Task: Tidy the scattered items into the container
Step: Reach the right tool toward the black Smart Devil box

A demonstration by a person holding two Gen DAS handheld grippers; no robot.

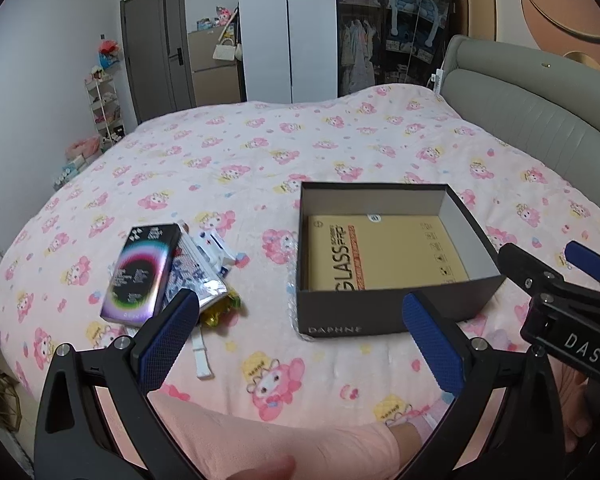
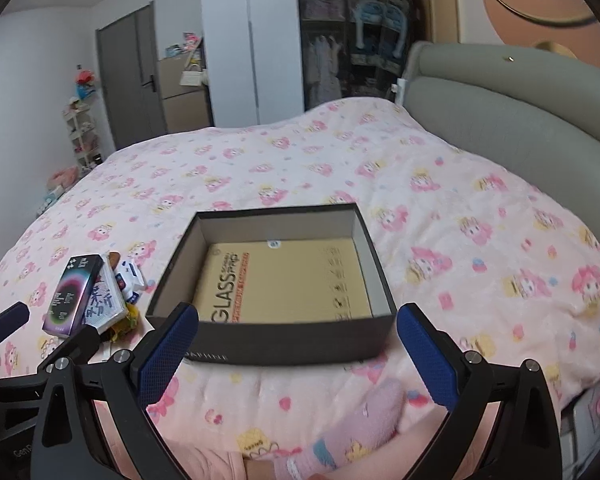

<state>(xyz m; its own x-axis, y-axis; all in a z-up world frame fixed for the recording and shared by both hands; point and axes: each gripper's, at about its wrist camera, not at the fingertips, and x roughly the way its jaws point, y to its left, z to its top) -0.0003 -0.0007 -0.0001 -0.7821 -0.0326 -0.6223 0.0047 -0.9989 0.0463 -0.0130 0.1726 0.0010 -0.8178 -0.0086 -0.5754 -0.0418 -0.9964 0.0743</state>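
At the far left of the bed, on the pink cartoon-print blanket, sits my pile of scattered items. On top is a dark glossy box with a rainbow ring on its face, tilted and leaning across a blue-and-white printed packet. A white carton with blue marks lies behind them, touching the packet. A yellow crinkled wrapper pokes out from under the packet's near edge, and a white strip lies on the blanket just below the pile.

My left gripper hangs above the near edge of the bed, fingers spread wide with nothing between the blue pads. The left pad overlaps the pile's near corner in the left wrist view; I cannot tell whether it touches.

To the right of the pile, apart from it, stands the container: an open dark grey shoebox with pale inner walls, "DAPHNE" printed on its near side. Flat on its floor lies a tan cardboard sleeve marked "GLASS". Nothing else in the box.

My right gripper is held just before the shoebox's near wall, fingers likewise wide apart and holding nothing. Its body shows at the right edge of the left wrist view.

A sock-covered foot rests on the blanket below the right gripper. Grey padded headboard bounds the bed at far right.
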